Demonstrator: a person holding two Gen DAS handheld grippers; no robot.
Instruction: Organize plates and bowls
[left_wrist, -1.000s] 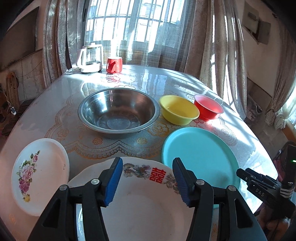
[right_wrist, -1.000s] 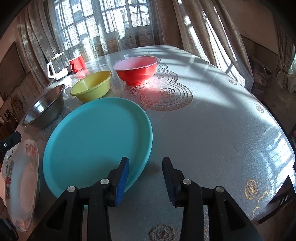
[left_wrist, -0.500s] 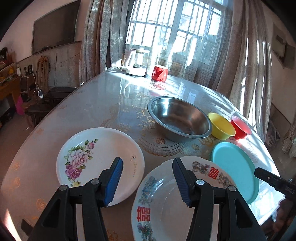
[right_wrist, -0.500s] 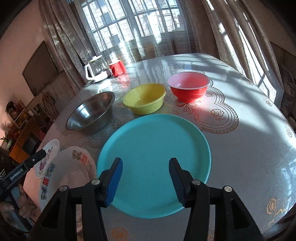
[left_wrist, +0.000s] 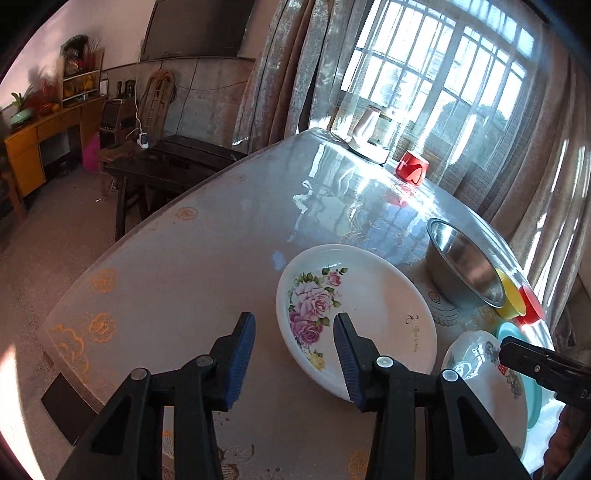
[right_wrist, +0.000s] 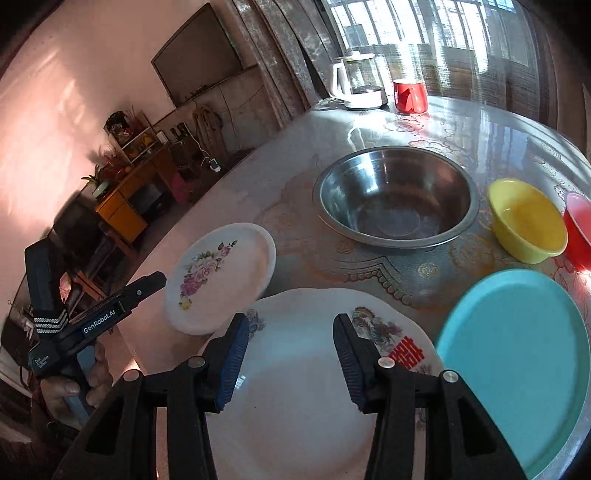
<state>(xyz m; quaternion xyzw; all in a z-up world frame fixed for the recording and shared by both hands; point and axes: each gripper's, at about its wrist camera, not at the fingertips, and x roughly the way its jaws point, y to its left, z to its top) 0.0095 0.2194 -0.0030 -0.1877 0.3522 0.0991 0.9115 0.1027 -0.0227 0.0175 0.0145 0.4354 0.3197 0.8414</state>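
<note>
While both jaws had just been closing, the left hand-held gripper (left_wrist: 293, 354) and right hand-held gripper (right_wrist: 290, 356) were held spread, nothing gripped, over the rose plate (left_wrist: 373, 306) and the larger white plate (right_wrist: 295, 398).

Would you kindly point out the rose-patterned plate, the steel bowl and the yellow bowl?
rose-patterned plate (left_wrist: 369, 295): left wrist view, bare white centre.
steel bowl (right_wrist: 397, 206): right wrist view, inner floor.
yellow bowl (right_wrist: 526, 218): right wrist view, inside of the bowl.

You are working in a lived-in home's dining and sitting room: sun is streaming through a barred window (left_wrist: 454, 85) with lace curtains (left_wrist: 291, 70), a wall television (right_wrist: 199, 62) is hanging above an orange sideboard (left_wrist: 40, 136), and a kettle (right_wrist: 360, 83) is standing on the lace-patterned surface (left_wrist: 207, 266).
</note>
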